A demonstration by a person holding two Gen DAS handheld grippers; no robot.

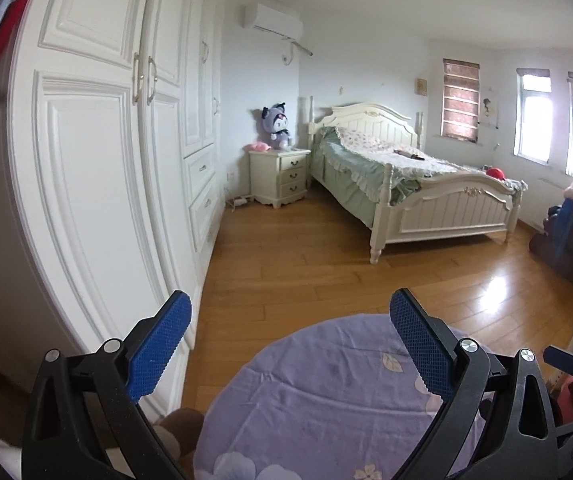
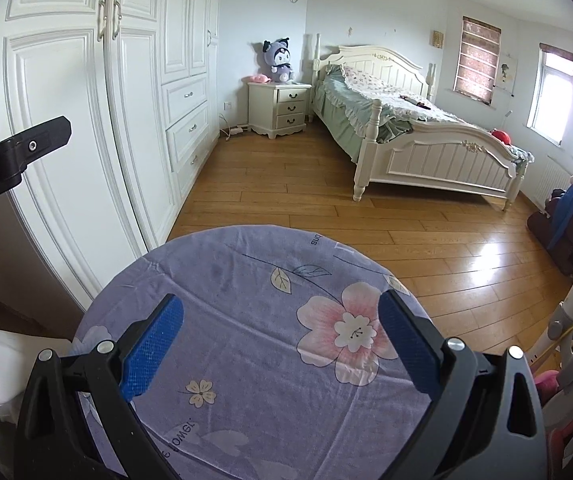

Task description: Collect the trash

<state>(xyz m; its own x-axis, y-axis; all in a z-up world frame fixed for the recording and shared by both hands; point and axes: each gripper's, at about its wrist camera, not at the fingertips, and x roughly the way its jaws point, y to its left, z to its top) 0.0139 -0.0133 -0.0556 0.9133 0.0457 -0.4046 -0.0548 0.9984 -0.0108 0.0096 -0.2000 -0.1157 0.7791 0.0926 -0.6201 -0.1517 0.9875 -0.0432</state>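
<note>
lilac round table (image 2: 246, 300), both grippers spread and empty, pink flower print (image 2: 346, 332) only in right view

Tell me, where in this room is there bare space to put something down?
The round purple floral cloth under both open grippers is bare. So is the wood floor between wardrobe and bed. The nightstand top holds a plush toy, and the far right corner is cluttered.

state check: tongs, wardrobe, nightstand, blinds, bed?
Left tongs: open, empty.
Right tongs: open, empty, over the round cloth-covered table.
Wardrobe: doors and drawers shut.
Nightstand: drawers shut, plush toy upright on top.
Blind: down over its window.
Bed: covered, spread rumpled at the foot.
</note>
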